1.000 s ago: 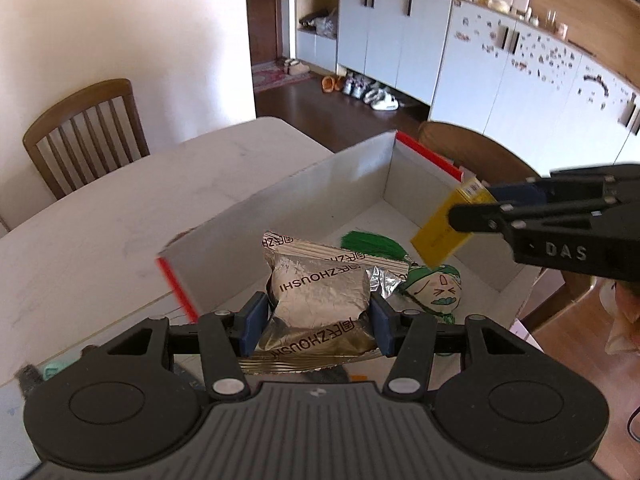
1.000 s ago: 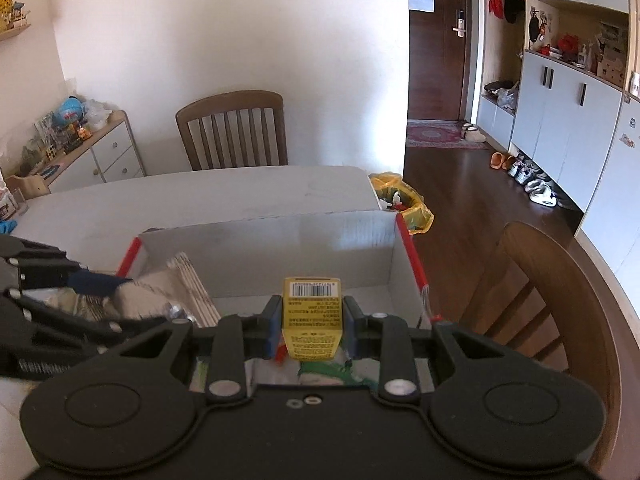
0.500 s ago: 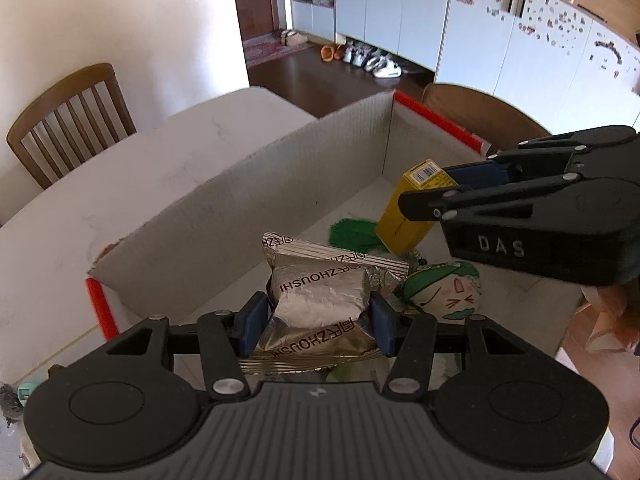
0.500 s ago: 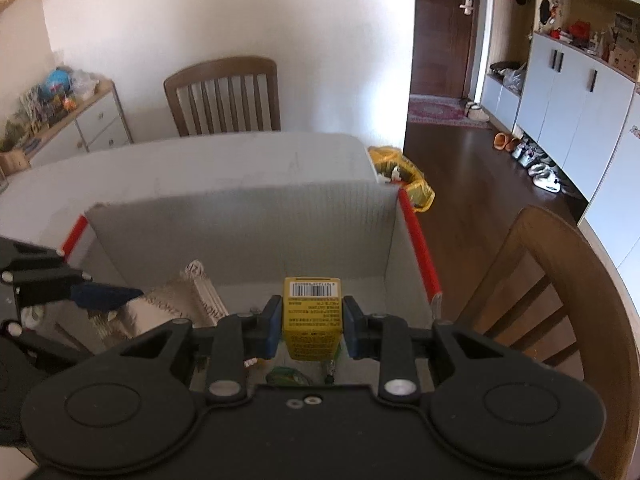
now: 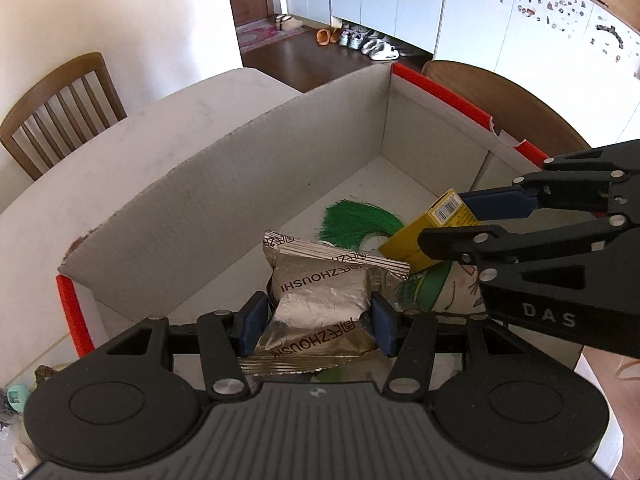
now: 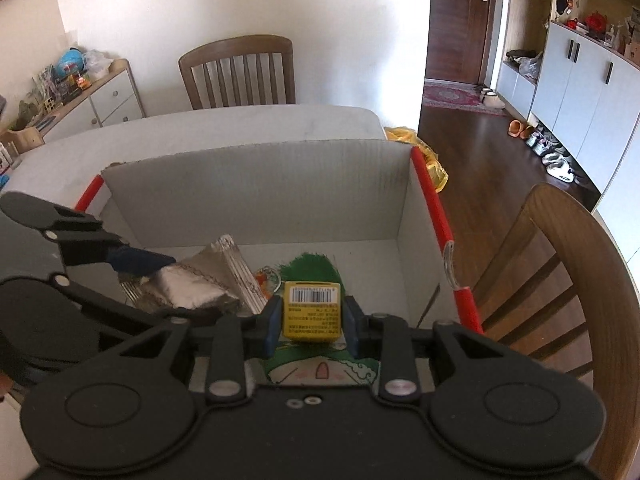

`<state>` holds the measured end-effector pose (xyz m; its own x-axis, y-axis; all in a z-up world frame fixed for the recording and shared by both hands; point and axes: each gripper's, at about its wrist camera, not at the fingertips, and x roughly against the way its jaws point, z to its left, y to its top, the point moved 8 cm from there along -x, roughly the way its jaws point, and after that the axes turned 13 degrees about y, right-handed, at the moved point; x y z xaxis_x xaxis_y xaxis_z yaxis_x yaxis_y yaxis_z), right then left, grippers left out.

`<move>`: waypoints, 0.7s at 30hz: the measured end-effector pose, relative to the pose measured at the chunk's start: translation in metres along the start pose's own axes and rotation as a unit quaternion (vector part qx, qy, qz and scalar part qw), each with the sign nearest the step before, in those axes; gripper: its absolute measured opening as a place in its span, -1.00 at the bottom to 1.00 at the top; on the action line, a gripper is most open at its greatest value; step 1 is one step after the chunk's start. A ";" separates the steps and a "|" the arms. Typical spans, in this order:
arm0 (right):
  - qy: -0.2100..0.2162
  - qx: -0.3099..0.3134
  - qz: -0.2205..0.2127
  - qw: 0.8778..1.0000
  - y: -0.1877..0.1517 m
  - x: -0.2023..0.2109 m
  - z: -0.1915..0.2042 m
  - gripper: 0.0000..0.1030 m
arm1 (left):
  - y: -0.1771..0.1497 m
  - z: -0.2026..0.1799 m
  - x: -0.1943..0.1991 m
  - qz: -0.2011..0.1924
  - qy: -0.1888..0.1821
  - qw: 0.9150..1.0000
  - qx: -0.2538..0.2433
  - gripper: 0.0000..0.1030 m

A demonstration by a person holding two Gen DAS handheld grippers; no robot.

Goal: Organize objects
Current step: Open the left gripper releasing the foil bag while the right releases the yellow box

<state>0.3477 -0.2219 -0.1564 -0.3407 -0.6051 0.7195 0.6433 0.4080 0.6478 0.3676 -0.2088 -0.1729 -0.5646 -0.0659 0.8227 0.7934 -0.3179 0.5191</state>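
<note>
My left gripper (image 5: 318,320) is shut on a silver foil snack packet (image 5: 320,300) and holds it inside the white cardboard box (image 5: 208,216) with red-edged rims. My right gripper (image 6: 312,316) is shut on a small yellow carton (image 6: 312,310) with a barcode, low inside the same box (image 6: 280,200). The right gripper also shows in the left wrist view (image 5: 452,228) with the carton (image 5: 416,240). The left gripper and packet (image 6: 192,288) show in the right wrist view. A green tassel (image 5: 356,224) and a green-and-white cartoon plush (image 6: 324,372) lie on the box floor.
The box stands on a white table (image 5: 132,136). Wooden chairs stand at the far side (image 6: 240,72) and to the right (image 6: 560,280). A yellow bag (image 6: 424,156) lies past the table's edge. Small items (image 5: 16,396) sit at the left.
Both grippers have gone lower and deeper into the box, each with its object in hold. The yellow carton has come down beside the green tassel.
</note>
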 end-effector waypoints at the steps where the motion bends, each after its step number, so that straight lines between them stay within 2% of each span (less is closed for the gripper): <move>1: 0.001 0.000 -0.001 1.000 0.001 0.002 0.001 -0.40 | 0.000 0.000 0.000 0.001 -0.003 1.000 0.002 0.07; 4: 0.007 -0.001 -0.002 1.000 0.000 0.007 0.001 -0.37 | -0.002 0.000 0.001 0.002 -0.009 1.000 0.008 0.08; 7: 0.011 -0.006 -0.001 1.000 -0.002 0.011 0.001 -0.35 | -0.004 0.001 0.005 -0.002 -0.012 1.000 0.011 0.20; 21: 0.028 -0.004 -0.027 0.999 0.000 0.048 0.023 -0.27 | -0.005 0.023 0.047 -0.039 -0.027 0.998 0.048 0.21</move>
<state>0.3155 -0.2347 -0.1158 -0.3371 -0.6634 0.6680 0.6302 0.3681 0.6836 0.3425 -0.1888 -0.1315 -0.6152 0.0071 0.7883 0.7666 -0.2280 0.6003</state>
